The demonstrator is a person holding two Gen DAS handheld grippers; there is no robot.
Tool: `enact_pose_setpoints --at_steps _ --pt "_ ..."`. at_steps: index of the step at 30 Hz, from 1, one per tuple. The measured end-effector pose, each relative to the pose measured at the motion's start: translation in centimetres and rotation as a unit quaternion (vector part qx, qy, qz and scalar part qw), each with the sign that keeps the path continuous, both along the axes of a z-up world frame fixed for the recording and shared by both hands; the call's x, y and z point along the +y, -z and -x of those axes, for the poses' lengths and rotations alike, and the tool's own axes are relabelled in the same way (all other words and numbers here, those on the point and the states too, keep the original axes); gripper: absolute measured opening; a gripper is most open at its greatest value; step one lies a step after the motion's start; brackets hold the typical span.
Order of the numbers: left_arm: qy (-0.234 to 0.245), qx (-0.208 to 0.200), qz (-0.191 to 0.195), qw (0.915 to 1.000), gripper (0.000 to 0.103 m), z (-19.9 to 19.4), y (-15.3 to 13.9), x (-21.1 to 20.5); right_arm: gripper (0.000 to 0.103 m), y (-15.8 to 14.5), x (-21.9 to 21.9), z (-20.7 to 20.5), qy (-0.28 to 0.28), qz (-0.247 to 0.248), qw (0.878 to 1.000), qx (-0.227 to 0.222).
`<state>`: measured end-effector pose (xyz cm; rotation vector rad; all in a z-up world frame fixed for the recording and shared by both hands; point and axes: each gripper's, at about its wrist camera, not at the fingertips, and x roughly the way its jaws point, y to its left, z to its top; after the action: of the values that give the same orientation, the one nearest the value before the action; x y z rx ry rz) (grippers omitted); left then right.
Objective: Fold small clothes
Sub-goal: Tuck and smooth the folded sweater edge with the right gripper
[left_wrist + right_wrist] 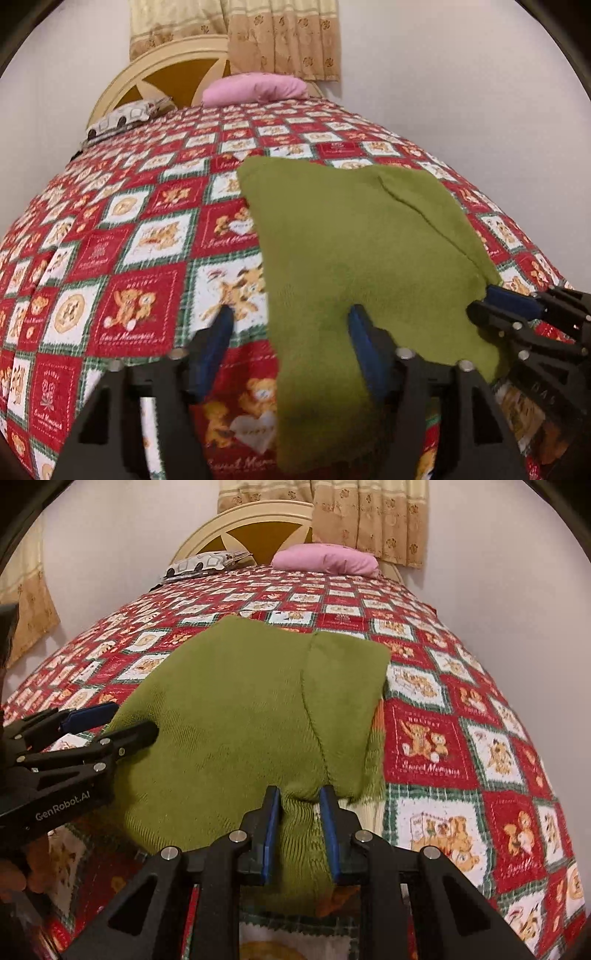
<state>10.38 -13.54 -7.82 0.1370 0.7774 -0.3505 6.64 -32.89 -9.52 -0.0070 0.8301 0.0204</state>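
Garment [236, 709], green knit, is lying flat on the quilt [461, 738] just ahead of both grippers.
The right gripper [300, 801] is pinching its near hem, jaws narrowed around bunched cloth; the left gripper [290, 325] is gaping wide, one finger resting on fabric, holding nothing. A one-sided pull risks skewing the fold. Open quilt is stretching ahead toward the pink pillow [327, 559].

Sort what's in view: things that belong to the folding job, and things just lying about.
Job: green garment, left gripper, right gripper.
Lying about: pink pillow, patterned pillow, teddy-bear bedspread, curtain.
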Motion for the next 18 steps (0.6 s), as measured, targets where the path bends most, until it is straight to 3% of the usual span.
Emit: enact_pose_setpoints --at_steps 4,5,6,8,13,15,18 --pt "0.011 0.015 0.041 0.9990 0.077 -0.6 -1.8 1.9 0.027 -1.7 -0.7 0.8 0.001 -0.022 1.000 -0.004" --pt "0.012 0.008 0.046 0.9988 0.080 -1.1 -2.6 2.1 0.043 -2.7 -1.3 0.9 0.007 -0.029 0.999 -0.017" --pt "0.015 0.002 0.050 0.9986 0.081 -1.8 -3.3 2.2 0.066 -3.4 -1.9 0.7 0.016 -0.035 0.999 -0.027" --pt "0.014 -0.006 0.054 0.9984 0.081 -3.3 -4.2 2.0 0.077 -4.9 -3.6 -0.4 0.042 -0.050 0.997 -0.048" --pt "0.004 0.012 0.069 0.9976 0.084 -9.0 -4.3 0.7 0.072 -5.3 -6.5 -6.5 0.057 -0.087 0.994 -0.024" --pt "-0.001 0.029 0.073 0.9969 0.084 -11.6 -3.3 -0.1 0.055 -4.4 -7.5 -9.3 0.069 -0.092 0.993 -0.006" --pt "-0.015 0.044 0.061 0.9971 0.084 -14.0 -1.7 -0.7 0.051 -2.6 -8.3 -12.9 0.072 -0.091 0.993 0.026"
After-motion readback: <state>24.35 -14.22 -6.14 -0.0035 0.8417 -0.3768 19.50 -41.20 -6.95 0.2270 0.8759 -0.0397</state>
